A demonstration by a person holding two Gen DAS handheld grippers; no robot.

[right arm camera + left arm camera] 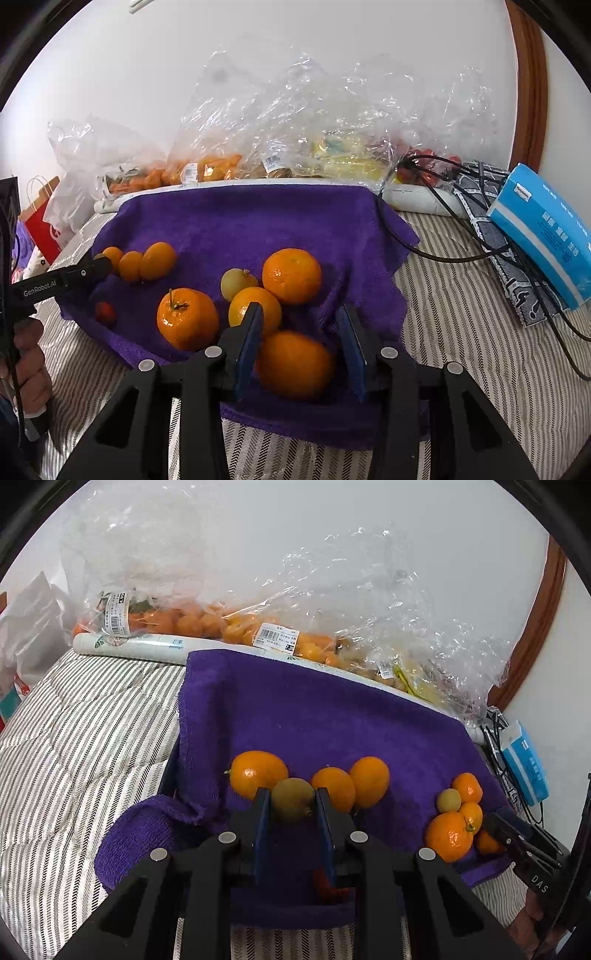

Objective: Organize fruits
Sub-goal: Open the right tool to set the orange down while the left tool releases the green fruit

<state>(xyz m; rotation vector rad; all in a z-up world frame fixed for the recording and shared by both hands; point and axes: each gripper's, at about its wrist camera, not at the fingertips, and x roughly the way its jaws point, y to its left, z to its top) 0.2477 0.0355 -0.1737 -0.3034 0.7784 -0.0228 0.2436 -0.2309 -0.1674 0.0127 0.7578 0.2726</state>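
A purple towel (314,716) (240,225) lies on the striped bed. My left gripper (291,805) is shut on a small greenish-brown fruit (291,799), next to a row of three orange kumquats (258,771). A cluster of mandarins (448,834) lies at the towel's right. In the right wrist view my right gripper (301,332) is open around a blurred mandarin (293,363), jaws apart from it. Other mandarins (186,319) (291,275), a pale small fruit (236,282) and a small red fruit (105,312) lie on the towel. The left gripper's fingers (98,266) show by the kumquats (157,260).
Clear plastic bags of fruit (207,624) (295,147) line the wall behind the towel, with a white roll (140,648). A blue tissue pack (543,229) and black cables (424,236) lie at the right. A red paper bag (40,229) stands at the left.
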